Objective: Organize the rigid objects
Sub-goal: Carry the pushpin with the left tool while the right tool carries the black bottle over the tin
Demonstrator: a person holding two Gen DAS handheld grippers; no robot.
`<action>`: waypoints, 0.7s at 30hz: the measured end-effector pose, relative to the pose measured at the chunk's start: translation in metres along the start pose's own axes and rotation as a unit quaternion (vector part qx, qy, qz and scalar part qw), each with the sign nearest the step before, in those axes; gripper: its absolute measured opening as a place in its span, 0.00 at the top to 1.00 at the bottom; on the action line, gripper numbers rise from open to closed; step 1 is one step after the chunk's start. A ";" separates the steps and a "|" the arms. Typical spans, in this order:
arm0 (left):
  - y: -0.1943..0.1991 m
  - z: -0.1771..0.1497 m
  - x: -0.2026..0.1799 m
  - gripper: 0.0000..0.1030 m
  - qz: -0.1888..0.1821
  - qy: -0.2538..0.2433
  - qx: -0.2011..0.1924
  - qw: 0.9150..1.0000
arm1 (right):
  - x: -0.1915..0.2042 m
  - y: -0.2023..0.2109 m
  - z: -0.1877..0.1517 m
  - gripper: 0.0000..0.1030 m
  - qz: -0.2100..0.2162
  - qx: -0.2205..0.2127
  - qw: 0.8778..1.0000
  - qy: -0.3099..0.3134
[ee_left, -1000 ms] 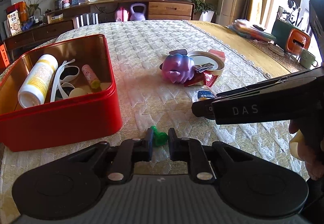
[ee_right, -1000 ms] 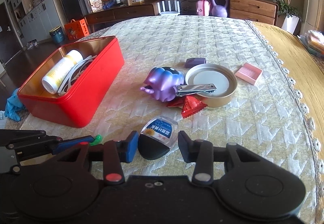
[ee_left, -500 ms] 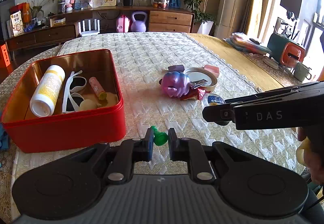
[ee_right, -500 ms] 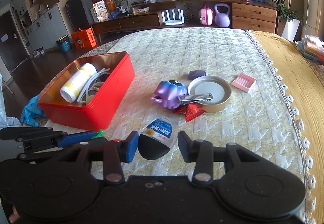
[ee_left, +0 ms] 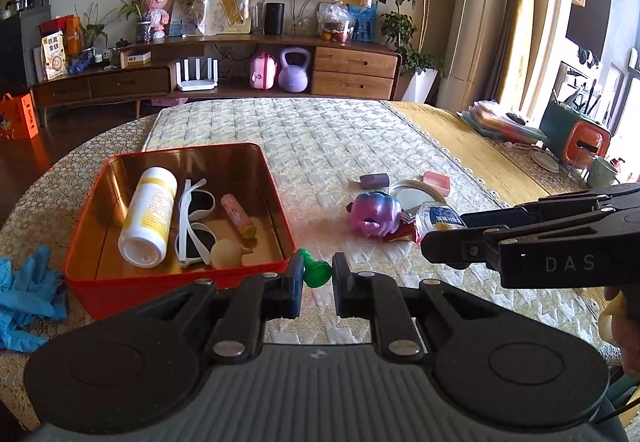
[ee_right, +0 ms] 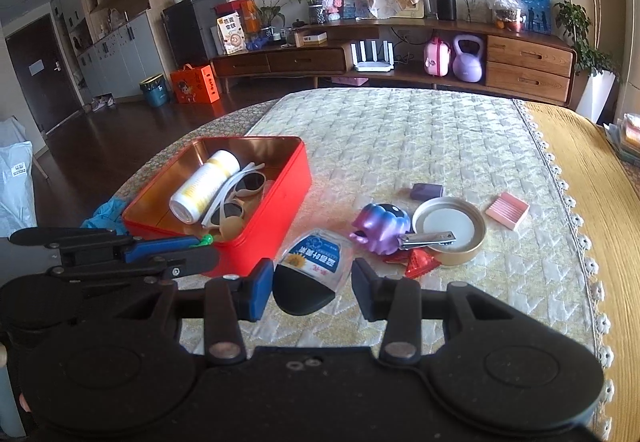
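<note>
Right gripper [ee_right: 312, 288] clamps a black-capped floss box [ee_right: 310, 276] above the quilted table [ee_right: 420, 146] — red tin [ee_right: 280, 198] at ten o'clock, purple toy [ee_right: 382, 228] and gold lid [ee_right: 460, 254] at one o'clock.

The red tin [ee_left: 182, 284] looks like painted metal, its inner walls a glossy brassy gold that mirrors the contents; the white bottle [ee_left: 149, 216] at its nine o'clock is smooth plastic; the tablecloth [ee_left: 340, 134] is quilted cloth, matt and ridged; the purple toy [ee_right: 383, 227] has a pearly plastic sheen; the nail clipper [ee_right: 426, 239] is bright polished metal; the sideboard [ee_right: 528, 68] at twelve o'clock is satin-finished wood.
</note>
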State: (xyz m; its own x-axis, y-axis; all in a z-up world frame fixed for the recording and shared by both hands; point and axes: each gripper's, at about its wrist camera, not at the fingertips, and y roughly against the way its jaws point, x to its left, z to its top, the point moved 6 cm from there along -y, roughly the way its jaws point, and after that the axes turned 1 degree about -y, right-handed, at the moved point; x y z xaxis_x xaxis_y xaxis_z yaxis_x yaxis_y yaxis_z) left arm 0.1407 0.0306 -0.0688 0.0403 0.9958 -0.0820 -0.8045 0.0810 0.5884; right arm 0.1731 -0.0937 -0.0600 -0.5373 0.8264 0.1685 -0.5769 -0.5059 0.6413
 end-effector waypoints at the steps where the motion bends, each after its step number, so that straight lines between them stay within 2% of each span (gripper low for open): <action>1: 0.001 0.002 0.003 0.86 0.002 0.001 -0.002 1.000 | 0.003 -0.001 0.001 0.59 0.001 0.000 1.000 0.002; 11: 0.001 0.011 0.042 0.86 0.029 0.019 -0.013 0.999 | 0.035 -0.016 0.018 0.59 0.020 0.003 0.999 0.038; 21: -0.009 0.012 0.082 0.86 0.058 0.033 -0.003 0.998 | 0.059 -0.049 0.035 0.59 0.030 0.015 0.997 0.064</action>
State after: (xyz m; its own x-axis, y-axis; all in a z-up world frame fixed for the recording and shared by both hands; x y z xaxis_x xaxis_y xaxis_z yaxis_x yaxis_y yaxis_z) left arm 0.1588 0.1119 -0.0714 -0.0928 0.9935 -0.0666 -0.8045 -0.0353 0.5929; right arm 0.1913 -0.0111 -0.0556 -0.6459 0.7552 0.1121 -0.5237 -0.5451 0.6547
